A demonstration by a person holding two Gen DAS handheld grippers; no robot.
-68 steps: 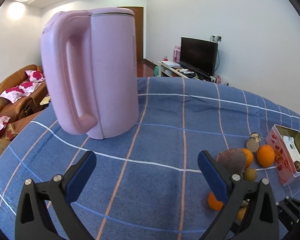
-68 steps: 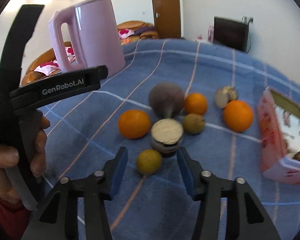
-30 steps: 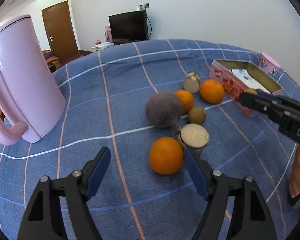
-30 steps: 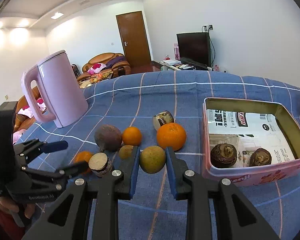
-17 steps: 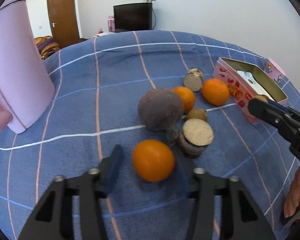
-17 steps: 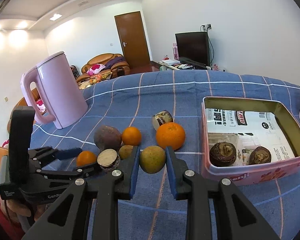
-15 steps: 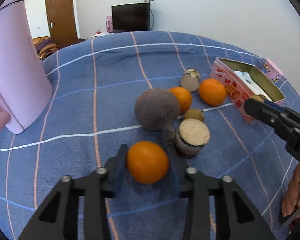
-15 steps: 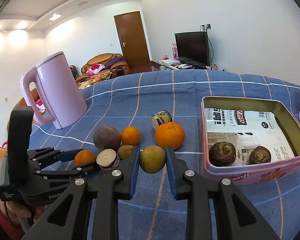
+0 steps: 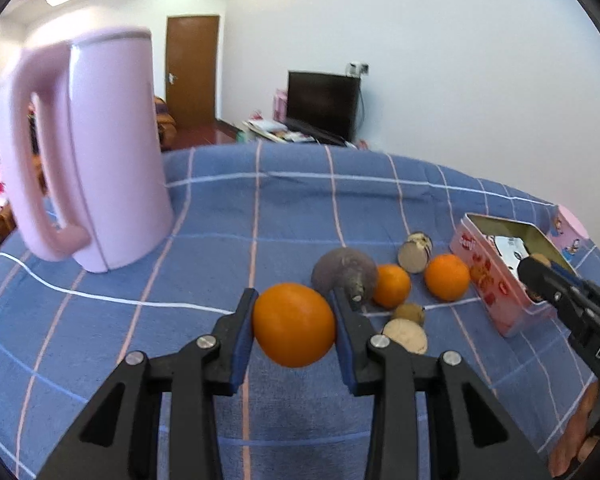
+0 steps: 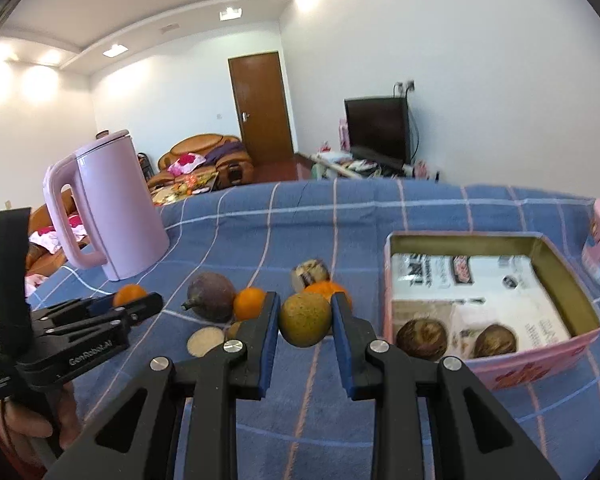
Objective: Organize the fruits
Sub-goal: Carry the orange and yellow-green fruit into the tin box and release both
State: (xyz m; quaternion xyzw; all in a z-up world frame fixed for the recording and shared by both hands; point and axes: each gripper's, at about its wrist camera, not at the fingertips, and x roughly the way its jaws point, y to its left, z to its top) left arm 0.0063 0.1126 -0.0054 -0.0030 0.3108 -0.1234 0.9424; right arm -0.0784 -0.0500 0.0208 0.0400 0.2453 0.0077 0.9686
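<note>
Fruits part-sorted: two brown items lie in the tin; left gripper clamps an orange, right gripper a greenish fruit; five remain on the table.

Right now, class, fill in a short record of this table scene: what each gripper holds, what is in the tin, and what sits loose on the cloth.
left gripper: shut on an orange
right gripper: shut on a yellow-green fruit
pink tin: open, two brown round items inside, on printed paper
loose on cloth: two oranges, a dark purple root, a few smaller pieces
kettle: pink, upright, at the left
</note>
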